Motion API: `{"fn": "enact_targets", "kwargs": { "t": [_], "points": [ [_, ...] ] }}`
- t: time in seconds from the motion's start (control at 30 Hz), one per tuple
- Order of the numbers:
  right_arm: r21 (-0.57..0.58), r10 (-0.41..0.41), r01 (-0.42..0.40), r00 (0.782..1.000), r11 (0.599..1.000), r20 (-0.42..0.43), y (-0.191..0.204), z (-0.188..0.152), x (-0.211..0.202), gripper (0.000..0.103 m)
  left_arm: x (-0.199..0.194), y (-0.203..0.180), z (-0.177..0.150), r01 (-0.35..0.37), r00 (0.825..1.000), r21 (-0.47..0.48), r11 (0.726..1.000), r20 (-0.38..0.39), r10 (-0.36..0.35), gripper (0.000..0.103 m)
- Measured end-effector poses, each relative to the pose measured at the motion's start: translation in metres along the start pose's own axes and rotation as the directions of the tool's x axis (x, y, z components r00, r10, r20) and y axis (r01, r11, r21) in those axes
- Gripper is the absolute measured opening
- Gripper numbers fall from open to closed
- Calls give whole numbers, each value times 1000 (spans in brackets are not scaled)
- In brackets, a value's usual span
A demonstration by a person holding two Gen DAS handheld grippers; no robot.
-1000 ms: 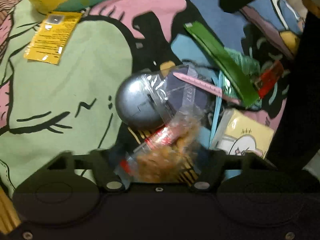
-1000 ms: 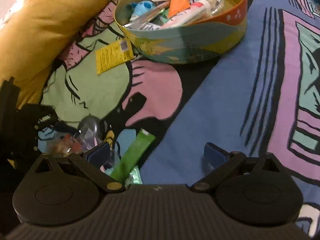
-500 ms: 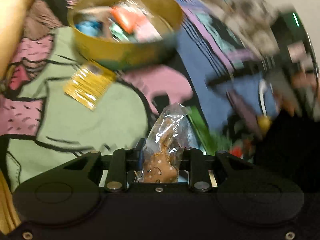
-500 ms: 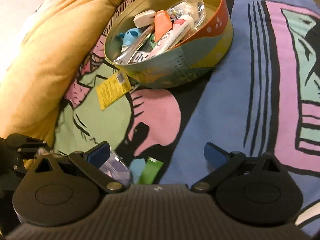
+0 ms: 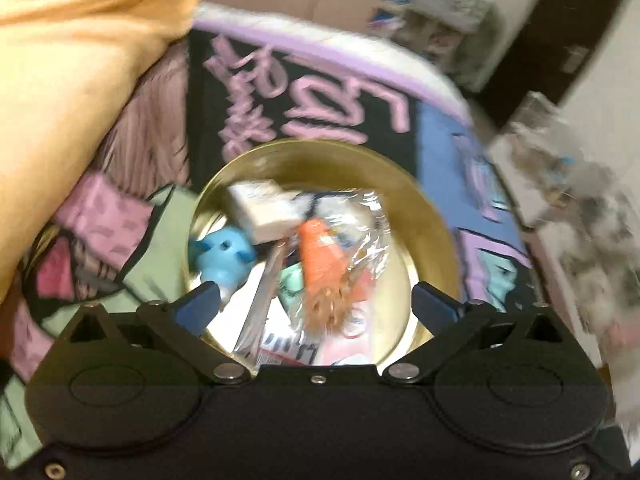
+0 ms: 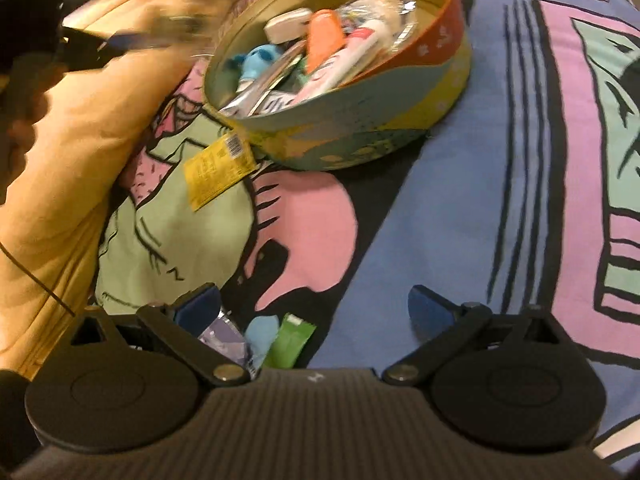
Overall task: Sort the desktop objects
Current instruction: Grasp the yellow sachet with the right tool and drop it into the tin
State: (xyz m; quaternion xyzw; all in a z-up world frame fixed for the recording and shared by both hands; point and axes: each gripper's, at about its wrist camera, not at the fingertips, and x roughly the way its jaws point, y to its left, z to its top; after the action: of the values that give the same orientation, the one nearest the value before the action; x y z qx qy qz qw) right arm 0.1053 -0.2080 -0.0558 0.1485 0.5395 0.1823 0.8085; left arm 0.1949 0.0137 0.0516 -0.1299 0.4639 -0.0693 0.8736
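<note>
While the left wrist view is smeared by blur, the scene reads as follows.

Container: round gold-lined metal tin point(image 6: 440, 92) with orange, teal and yellow outer wall, standing on the cartoon-print bedspread point(image 6: 440, 220).
Contents of tin: white rectangular eraser point(image 5: 264, 208); small blue plastic figure point(image 5: 226, 254); orange cap-shaped piece point(image 5: 320, 248); white tube with red print point(image 6: 340, 64); silvery flat sachet point(image 5: 260, 300); crinkled clear plastic bags, one being the clear snack bag with orange-brown pieces point(image 5: 332, 304).
Snack bag position: over the tin's inside, between the left gripper's fingers but touched by neither pad; whether it has landed cannot be told through the blur.
Left gripper point(image 5: 316, 304): directly above the tin, pointing steeply down into it; jaws opening, spread wide, gripping nothing.
Left gripper in the right wrist view: dark blurred shape at the upper left point(image 6: 100, 44), beside the tin.
Right gripper point(image 6: 316, 308): pointing down over the bedspread, well short of the tin; jaws spread wide, nothing between the pads.
Loose on bedspread: yellow printed flat packet point(image 6: 220, 168) just beside the tin's wall; green flat stick-shaped wrapper point(image 6: 290, 344) and clear bag with purple contents point(image 6: 226, 340) close under the right gripper.
Surroundings: mustard-yellow cushion point(image 6: 80, 160) left of the tin.
</note>
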Motion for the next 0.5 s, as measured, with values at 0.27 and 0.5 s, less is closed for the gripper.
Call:
{"fn": "enact_targets", "kwargs": {
  "t": [0.27, 0.5],
  "points": [
    [93, 94, -99, 994, 991, 62, -12, 3, -11, 103, -31, 76, -61, 102, 995, -226, 969, 43, -95, 103],
    [100, 137, -155, 976, 983, 171, -11, 1, -25, 103, -47, 120, -133, 112, 989, 4, 994, -101, -111, 103]
  ]
}}
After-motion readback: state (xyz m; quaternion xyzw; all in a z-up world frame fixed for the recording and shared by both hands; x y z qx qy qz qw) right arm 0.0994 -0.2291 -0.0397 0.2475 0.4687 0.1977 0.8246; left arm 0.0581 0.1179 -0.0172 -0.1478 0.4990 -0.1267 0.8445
